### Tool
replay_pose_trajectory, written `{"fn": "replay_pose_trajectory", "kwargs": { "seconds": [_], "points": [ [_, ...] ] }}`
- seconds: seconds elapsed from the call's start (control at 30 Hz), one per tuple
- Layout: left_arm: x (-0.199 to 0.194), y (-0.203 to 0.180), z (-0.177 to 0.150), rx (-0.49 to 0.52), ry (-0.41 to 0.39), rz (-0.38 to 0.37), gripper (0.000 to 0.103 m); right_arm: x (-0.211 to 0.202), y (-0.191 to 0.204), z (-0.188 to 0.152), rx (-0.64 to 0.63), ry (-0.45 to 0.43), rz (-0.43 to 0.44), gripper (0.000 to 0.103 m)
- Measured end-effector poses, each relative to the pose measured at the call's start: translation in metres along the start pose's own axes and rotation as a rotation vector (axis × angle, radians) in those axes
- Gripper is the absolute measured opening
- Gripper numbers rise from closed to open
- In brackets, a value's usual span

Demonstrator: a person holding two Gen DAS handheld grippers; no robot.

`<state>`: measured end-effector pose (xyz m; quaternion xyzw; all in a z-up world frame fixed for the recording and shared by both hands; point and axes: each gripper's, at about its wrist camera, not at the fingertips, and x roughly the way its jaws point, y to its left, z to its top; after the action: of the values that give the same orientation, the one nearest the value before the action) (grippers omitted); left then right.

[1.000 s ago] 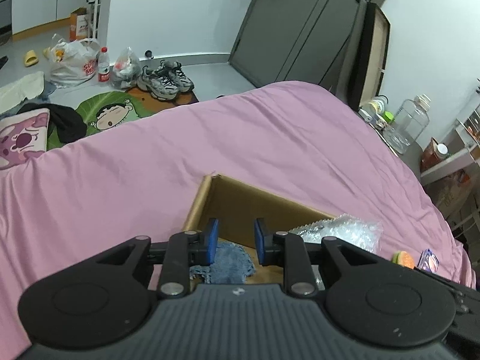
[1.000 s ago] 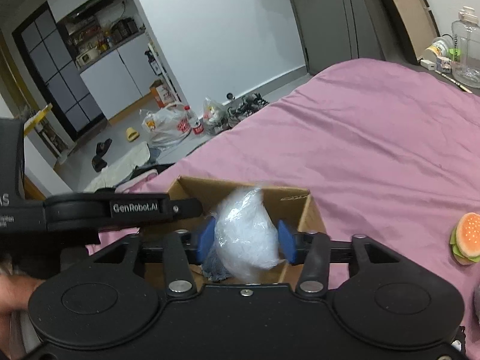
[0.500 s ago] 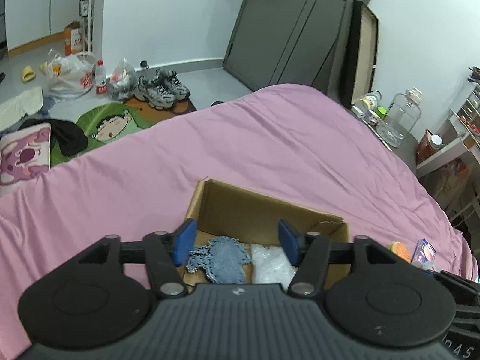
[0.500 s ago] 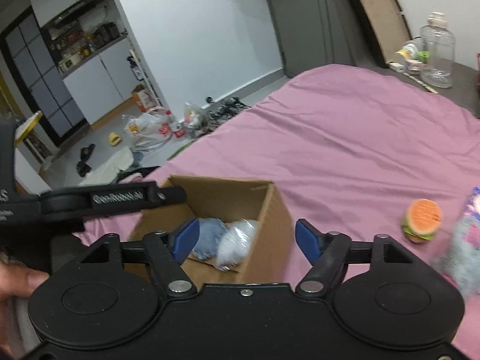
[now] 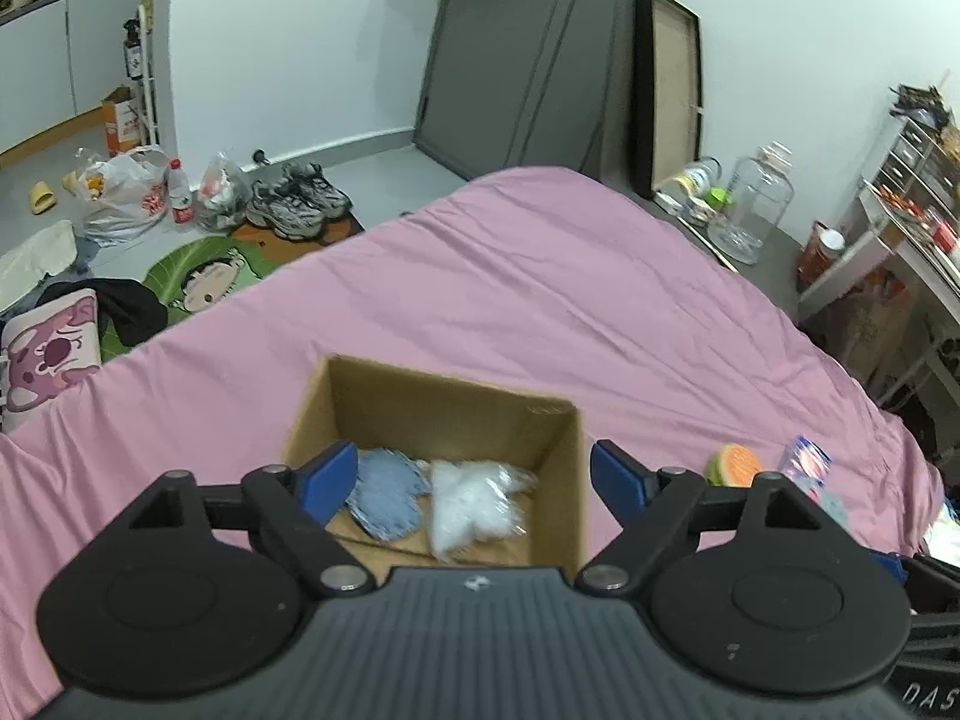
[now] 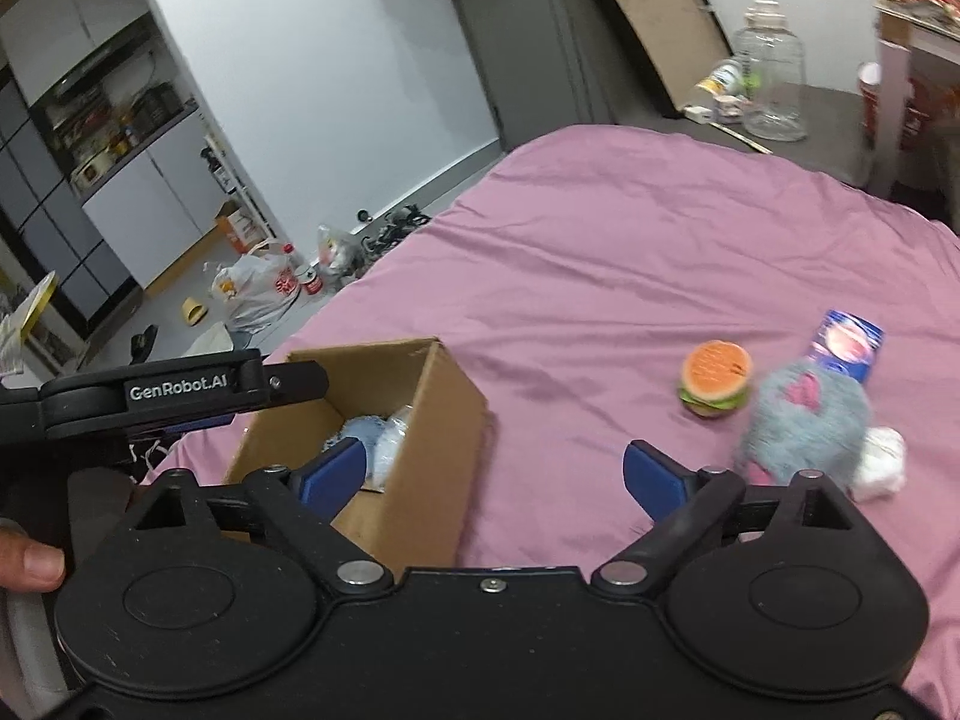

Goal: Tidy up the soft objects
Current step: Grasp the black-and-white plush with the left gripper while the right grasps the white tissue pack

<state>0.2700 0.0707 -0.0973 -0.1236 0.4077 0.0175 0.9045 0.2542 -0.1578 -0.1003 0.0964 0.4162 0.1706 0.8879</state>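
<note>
An open cardboard box (image 5: 444, 402) (image 6: 447, 420) stands on the pink bed. In it lie a blue knitted cloth (image 5: 387, 495) (image 6: 360, 432) and a clear bubble-wrap bag (image 5: 474, 501) (image 6: 399, 423). My left gripper (image 5: 474, 477) is open and empty above the box. My right gripper (image 6: 495, 477) is open and empty, above the box's right wall. On the bed to the right lie a burger toy (image 6: 714, 378) (image 5: 732, 462), a grey fluffy plush (image 6: 804, 420), a blue packet (image 6: 846, 345) (image 5: 804, 462) and a white soft thing (image 6: 879, 459).
The pink bed sheet (image 5: 540, 300) (image 6: 630, 252) stretches far ahead. The left gripper's body (image 6: 180, 390) is at the right view's left. Shoes (image 5: 297, 201), bags (image 5: 123, 192) and a mat (image 5: 198, 282) lie on the floor beyond the bed. A large jar (image 5: 750, 210) stands at the bedside.
My right gripper opened and dropped the bubble-wrap bag into the box, then swung right toward the toys. My left gripper opened wide and rose above the box.
</note>
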Motion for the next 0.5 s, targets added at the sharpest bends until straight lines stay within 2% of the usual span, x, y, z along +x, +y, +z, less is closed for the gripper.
{"fn": "replay_pose_trajectory", "kwargs": {
  "seconds": [0.3,0.5],
  "points": [
    [-0.011,-0.044,-0.010,0.057,0.035,0.003,0.084,-0.024,-0.034,0.005,0.028,-0.039,-0.093,0.097],
    [-0.011,-0.068,-0.015,0.070,0.047,0.022,0.084,-0.035,-0.068,0.005,0.081,-0.032,-0.082,0.098]
  ]
}}
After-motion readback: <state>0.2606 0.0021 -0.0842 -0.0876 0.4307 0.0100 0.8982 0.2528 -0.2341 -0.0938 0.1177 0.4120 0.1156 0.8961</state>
